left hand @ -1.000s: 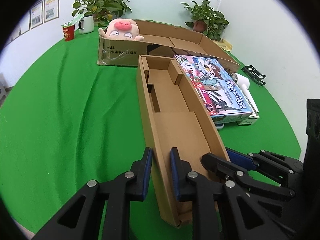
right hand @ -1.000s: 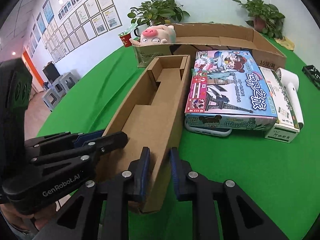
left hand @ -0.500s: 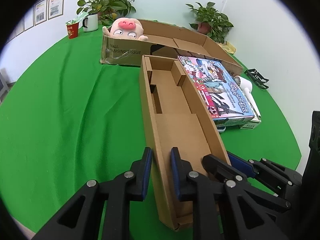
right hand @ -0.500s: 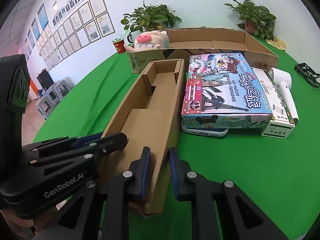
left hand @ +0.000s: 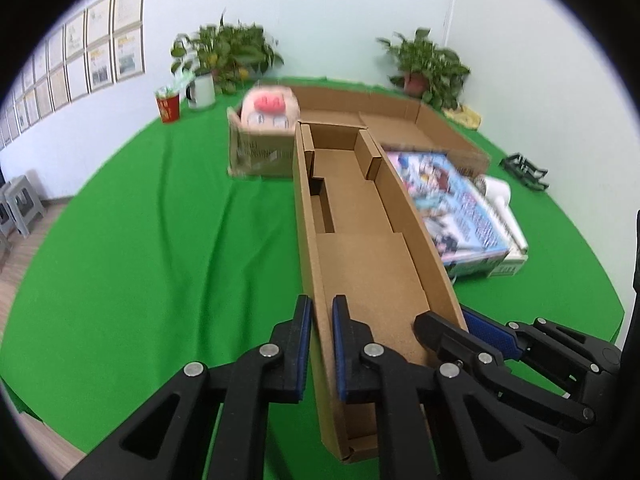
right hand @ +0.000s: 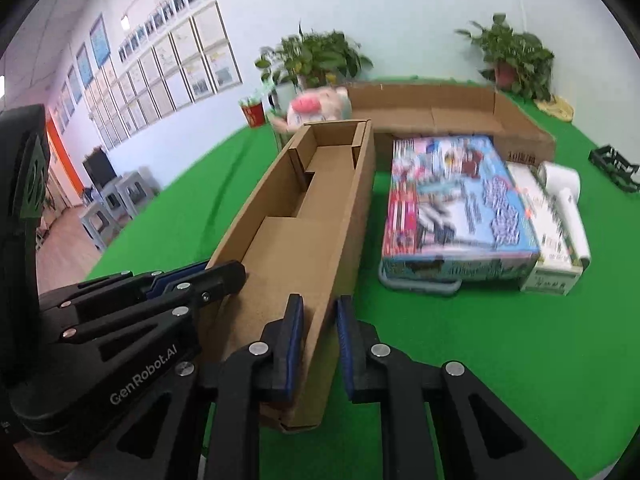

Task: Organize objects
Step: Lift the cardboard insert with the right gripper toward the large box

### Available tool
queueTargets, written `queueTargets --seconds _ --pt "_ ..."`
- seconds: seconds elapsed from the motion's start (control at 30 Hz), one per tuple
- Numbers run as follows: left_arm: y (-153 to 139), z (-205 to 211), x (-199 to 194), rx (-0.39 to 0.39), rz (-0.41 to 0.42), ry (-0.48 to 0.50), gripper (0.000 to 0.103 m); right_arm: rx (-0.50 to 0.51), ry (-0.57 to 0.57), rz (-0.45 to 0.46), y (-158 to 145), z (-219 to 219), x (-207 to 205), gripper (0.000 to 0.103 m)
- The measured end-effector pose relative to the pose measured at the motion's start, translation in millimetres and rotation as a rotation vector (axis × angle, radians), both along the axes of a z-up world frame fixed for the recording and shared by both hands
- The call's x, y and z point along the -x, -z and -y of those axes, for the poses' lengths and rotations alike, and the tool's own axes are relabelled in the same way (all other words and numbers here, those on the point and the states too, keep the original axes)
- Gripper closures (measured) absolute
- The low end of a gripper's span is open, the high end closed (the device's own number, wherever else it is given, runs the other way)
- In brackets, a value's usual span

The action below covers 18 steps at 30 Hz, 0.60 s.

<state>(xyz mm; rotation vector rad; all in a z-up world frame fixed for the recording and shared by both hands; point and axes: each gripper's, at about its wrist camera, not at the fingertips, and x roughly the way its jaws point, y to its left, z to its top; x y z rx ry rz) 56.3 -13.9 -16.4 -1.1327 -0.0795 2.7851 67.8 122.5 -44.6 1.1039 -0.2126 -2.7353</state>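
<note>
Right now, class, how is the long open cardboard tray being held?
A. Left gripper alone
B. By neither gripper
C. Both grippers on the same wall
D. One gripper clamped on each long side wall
D: the left gripper pinches the long cardboard tray on one side wall, and the right gripper pinches the opposite wall.

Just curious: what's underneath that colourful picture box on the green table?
A pale flat case pokes out under the colourful picture box at its near edge. The rest of it is covered, so what it is stays unclear.
</note>
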Motion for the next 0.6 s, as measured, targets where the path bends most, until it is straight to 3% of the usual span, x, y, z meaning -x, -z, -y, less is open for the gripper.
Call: queueTargets --seconds 0.27,0.6 --pt "-55.6 -9.7 13.4 0.007 -0.173 0.016 0.093 -0.016 0.053 -0.187 -52.6 -7.9 1.8 0.09" --pt "-110.0 -25.8 73.8 -0.018 -0.289 0.067 0.093 -0.059 0.13 -0.339 -115.6 -34.1 44.4 0.091"
